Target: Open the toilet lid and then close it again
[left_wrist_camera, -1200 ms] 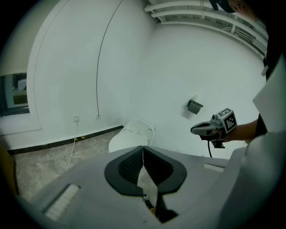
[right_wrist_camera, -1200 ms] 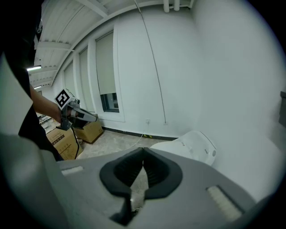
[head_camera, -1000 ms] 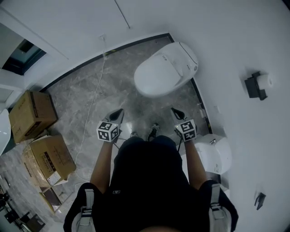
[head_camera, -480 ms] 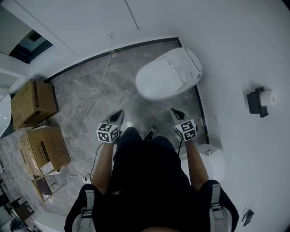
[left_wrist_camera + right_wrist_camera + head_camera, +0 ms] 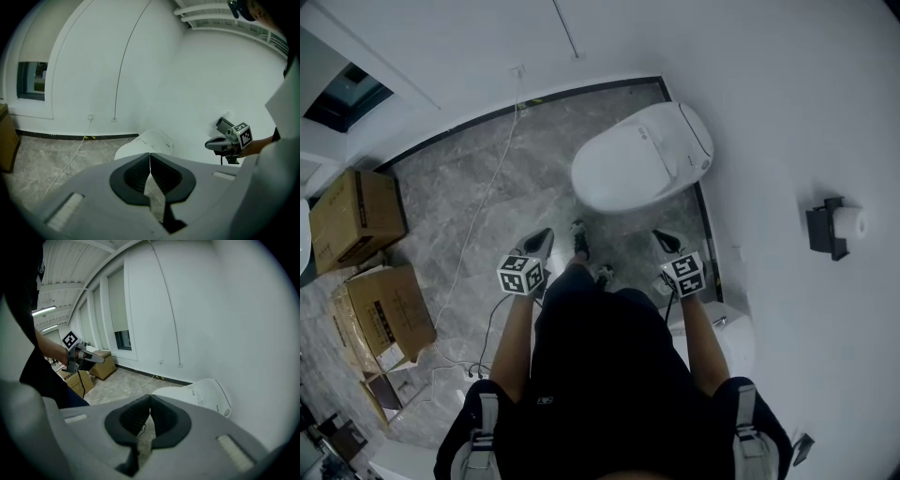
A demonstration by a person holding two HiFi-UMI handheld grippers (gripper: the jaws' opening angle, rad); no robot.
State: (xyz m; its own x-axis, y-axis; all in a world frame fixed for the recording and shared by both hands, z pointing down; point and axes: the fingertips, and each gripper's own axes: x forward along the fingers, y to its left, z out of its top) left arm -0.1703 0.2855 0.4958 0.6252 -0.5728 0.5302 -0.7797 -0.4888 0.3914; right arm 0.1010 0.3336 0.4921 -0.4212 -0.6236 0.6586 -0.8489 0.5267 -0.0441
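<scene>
Two cardboard boxes [image 5: 356, 217] sit on the grey floor [image 5: 553, 131] at the left, with a white cable [image 5: 478, 211] trailing past them. The left gripper [image 5: 546, 234] is held out before the person, jaws pressed together on nothing. Ahead, the toilet [image 5: 675, 141] stands against the wall, its lid [image 5: 619, 169] down. The right gripper [image 5: 659, 237] is likewise closed and empty, short of the toilet.

A person is standing facing the closed toilet lid [image 5: 623, 169], pointing the left claw [image 5: 547, 232] and right claw [image 5: 657, 235] toward it, neither touching it.
</scene>
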